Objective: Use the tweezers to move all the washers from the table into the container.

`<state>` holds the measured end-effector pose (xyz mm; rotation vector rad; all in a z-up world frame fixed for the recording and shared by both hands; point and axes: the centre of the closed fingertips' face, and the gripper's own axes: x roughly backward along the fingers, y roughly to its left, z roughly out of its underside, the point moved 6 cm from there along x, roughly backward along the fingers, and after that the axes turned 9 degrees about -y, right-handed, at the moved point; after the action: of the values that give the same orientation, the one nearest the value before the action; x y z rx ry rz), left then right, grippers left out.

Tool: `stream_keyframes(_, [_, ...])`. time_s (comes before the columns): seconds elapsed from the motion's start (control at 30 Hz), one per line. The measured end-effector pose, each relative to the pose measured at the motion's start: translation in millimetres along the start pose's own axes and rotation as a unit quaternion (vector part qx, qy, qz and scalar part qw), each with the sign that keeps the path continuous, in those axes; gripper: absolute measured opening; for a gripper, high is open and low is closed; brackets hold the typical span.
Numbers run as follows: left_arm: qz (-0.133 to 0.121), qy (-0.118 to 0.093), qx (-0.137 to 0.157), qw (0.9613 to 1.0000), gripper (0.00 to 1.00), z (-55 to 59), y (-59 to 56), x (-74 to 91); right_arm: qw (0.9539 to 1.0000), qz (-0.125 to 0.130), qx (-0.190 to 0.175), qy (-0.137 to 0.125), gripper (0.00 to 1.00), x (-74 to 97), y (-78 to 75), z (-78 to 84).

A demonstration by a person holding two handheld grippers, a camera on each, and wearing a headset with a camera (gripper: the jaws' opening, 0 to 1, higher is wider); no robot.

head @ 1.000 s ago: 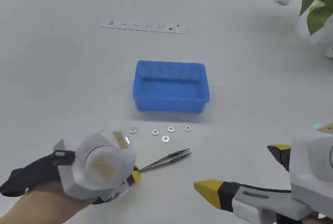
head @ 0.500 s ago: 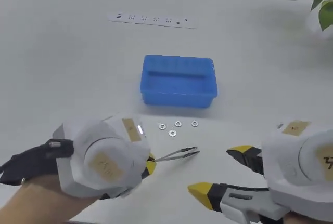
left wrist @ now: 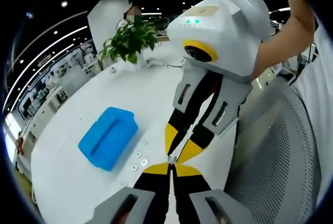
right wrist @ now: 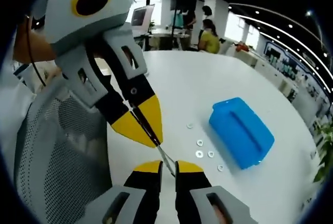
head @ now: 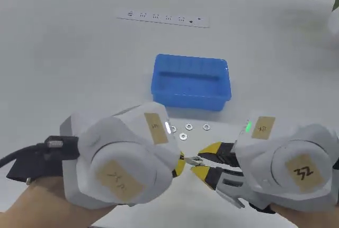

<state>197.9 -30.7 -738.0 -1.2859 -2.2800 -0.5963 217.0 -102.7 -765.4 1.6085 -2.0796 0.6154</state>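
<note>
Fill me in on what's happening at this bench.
A person holds a gripper in each hand. The left gripper grips the tweezers, and the right gripper appears closed on their other end, so the two meet tip to tip over the white table. Five washers lie loose on the table near the blue container, none picked up yet. I see none inside the container.

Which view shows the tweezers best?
The right gripper view: the tweezers run as a thin metal line from the jaws of the left gripper to those of the right gripper. The head view catches a short tip between the grippers; the left gripper view barely shows them.
</note>
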Motion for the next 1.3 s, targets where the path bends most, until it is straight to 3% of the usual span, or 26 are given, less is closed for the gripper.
stream_keyframes(0.1, [0.006,-0.009,-0.006,0.9999,0.0,-5.7,0.8,1.9,0.9997,-0.019,0.017,0.003,0.05,-5.2,1.0,-2.8])
stream_keyframes(0.4, [0.015,-0.008,-0.037,0.9992,0.0,-11.6,-1.0,4.3,0.9981,-0.048,0.039,-0.005,0.03,-11.6,4.3,-6.9])
stream_keyframes(0.57, [0.007,-0.017,-0.035,0.9992,0.0,-13.8,-2.6,4.4,0.9975,-0.047,0.053,-0.001,0.03,-14.6,6.8,-7.1])
stream_keyframes(0.6, [-0.007,-0.02,-0.029,0.9994,0.0,-13.5,-0.8,5.0,0.9975,-0.046,0.054,-0.004,0.03,-14.8,5.9,-7.6])
stream_keyframes(0.67, [-0.041,-0.048,-0.003,0.998,0.03,-13.2,2.4,7.2,0.9982,-0.041,0.045,-0.003,0.01,-15.3,1.8,-8.8])
stream_keyframes(0.73, [-0.05,-0.062,0.047,0.9957,0.08,-10.3,3.9,13.3,0.9985,-0.039,0.039,-0.001,0.01,-15.5,-1.1,-10.1])
stream_keyframes(0.77, [-0.067,-0.066,0.076,0.9927,0.16,-7.1,7.0,17.9,0.9986,-0.043,0.032,-0.002,0.01,-16.1,-1.7,-10.7])
stream_keyframes(0.83, [-0.089,-0.069,0.099,0.9886,0.27,-0.9,10.9,25.7,0.9988,-0.045,0.021,-0.002,0.01,-17.1,-3.1,-11.5])
stream_keyframes(0.9, [-0.136,-0.064,0.117,0.9817,0.33,10.6,17.3,38.3,0.9987,-0.049,0.011,-0.004,0.01,-18.7,-4.5,-12.2])
stream_keyframes(1.0, [-0.196,-0.057,0.147,0.9679,0.43,32.4,22.3,60.7,0.9988,-0.049,-0.002,-0.006,0.01,-20.5,-7.3,-14.1])
stream_keyframes(1.1, [-0.251,-0.04,0.156,0.9545,0.5,51.6,26.5,80.9,0.9984,-0.049,-0.024,-0.014,0.01,-21.2,-10.9,-17.1])
stream_keyframes(1.2, [-0.295,-0.02,0.147,0.9437,0.59,66.9,29.0,98.0,0.9984,-0.039,-0.033,-0.024,0.01,-20.4,-16.4,-20.3])
stream_keyframes(1.23, [-0.317,-0.016,0.142,0.9377,0.6,71.5,31.1,104.0,0.9985,-0.034,-0.034,-0.028,0.01,-20.4,-18.6,-21.6])
stream_keyframes(1.3, [-0.329,-0.022,0.145,0.9331,0.62,77.1,32.8,107.2,0.9984,-0.018,-0.038,-0.039,0.01,-21.2,-25.6,-25.9])
